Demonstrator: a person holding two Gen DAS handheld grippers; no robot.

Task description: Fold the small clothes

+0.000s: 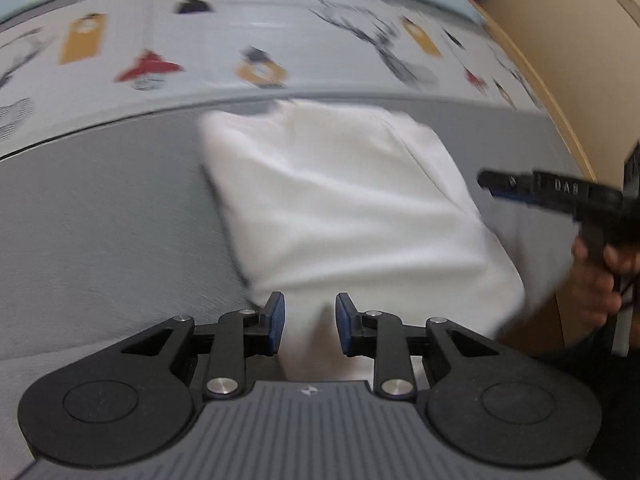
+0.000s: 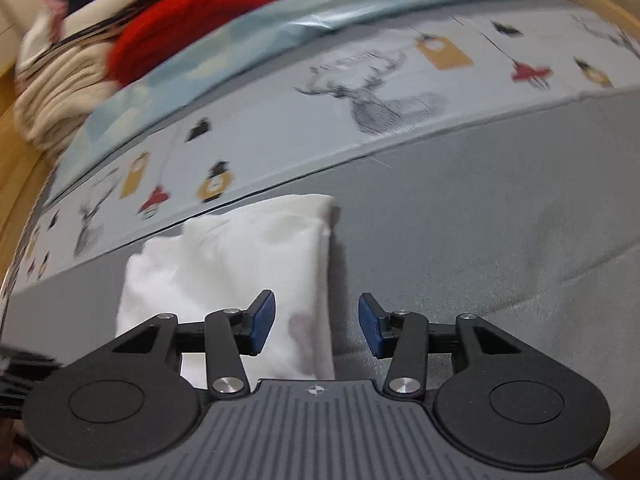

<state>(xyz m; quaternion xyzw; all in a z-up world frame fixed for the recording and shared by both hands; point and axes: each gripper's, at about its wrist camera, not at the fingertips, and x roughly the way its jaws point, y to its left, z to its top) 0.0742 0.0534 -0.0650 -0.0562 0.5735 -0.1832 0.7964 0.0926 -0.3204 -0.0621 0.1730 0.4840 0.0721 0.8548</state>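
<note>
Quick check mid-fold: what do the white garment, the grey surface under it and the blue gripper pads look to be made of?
White garment: soft matte fabric, probably cotton knit; it creases and slumps loosely.
Grey bed cover: matte woven cloth, with faint wrinkles and a seam line.
Blue pads: likely rubber or soft plastic, dull with fine ribbing, set on glossy black hard-plastic fingers. Blur leaves the weave unclear.

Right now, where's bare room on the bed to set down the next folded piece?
Free: the plain grey sheet right of the folded white garment, running up to the printed reindeer-pattern band. In the left wrist view, more grey lies left of the garment. Crowded: the far left corner, where the pile of red and cream clothes sits.
</note>
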